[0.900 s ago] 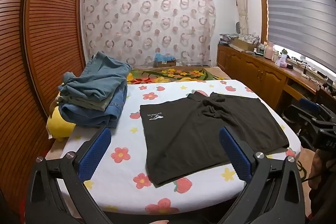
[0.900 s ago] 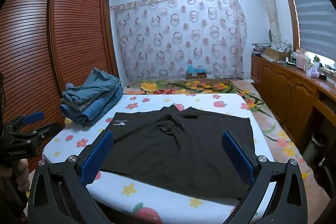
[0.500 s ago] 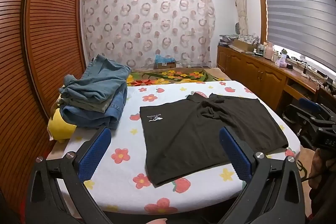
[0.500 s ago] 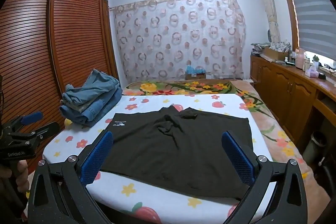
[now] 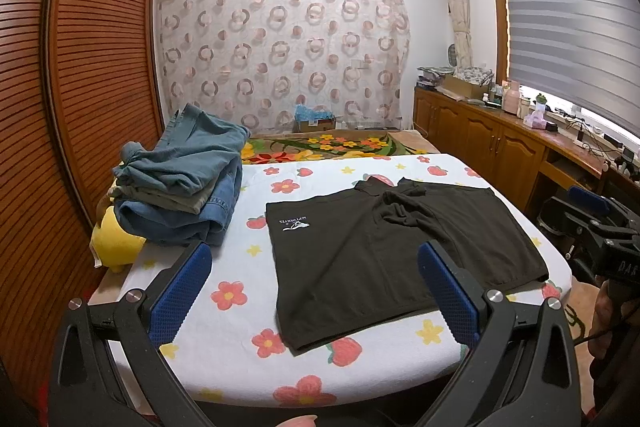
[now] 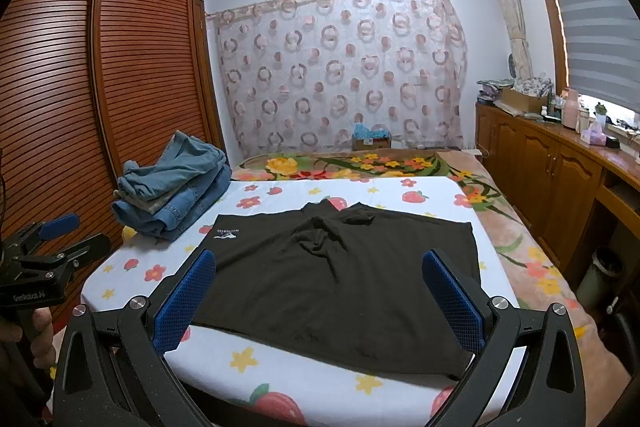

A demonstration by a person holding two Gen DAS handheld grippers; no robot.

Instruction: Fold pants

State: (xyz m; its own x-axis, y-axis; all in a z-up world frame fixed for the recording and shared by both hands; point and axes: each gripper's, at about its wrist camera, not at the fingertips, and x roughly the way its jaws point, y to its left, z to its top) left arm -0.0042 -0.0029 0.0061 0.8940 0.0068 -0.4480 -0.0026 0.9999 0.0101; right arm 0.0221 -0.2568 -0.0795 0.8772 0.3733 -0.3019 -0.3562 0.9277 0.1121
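- My left gripper (image 5: 314, 289) hangs over the near edge of the bed (image 5: 224, 359), tipped slightly down; fingers (image 5: 182, 293) spread fully wide, nothing between them, nothing held.
- My right gripper (image 6: 320, 295) is at the same near edge, further toward the near right corner; fingers (image 6: 454, 301) also wide apart and empty.
- Each gripper shows at the margin of the other's view: the right one at the right side of the left wrist view, the left one at the left side of the right wrist view, with my hand (image 6: 38, 333) on its handle.
- Black pants (image 5: 384, 251) lie flat on the flowered sheet (image 5: 240, 315), spread across the near half of the bed, hems reaching the near edge and the near right corner.
- White logo (image 5: 294, 223) on the leg facing the bed's left edge.
- Fabric bunched at the crotch, around the garment's middle on its far side; the rest looks smooth.
- Pile of folded denim (image 5: 180, 183) sits along the left edge of the bed, apart from the pants.
- Yellow item (image 5: 114, 241) is under the pile at the left edge; can't tell what it is.
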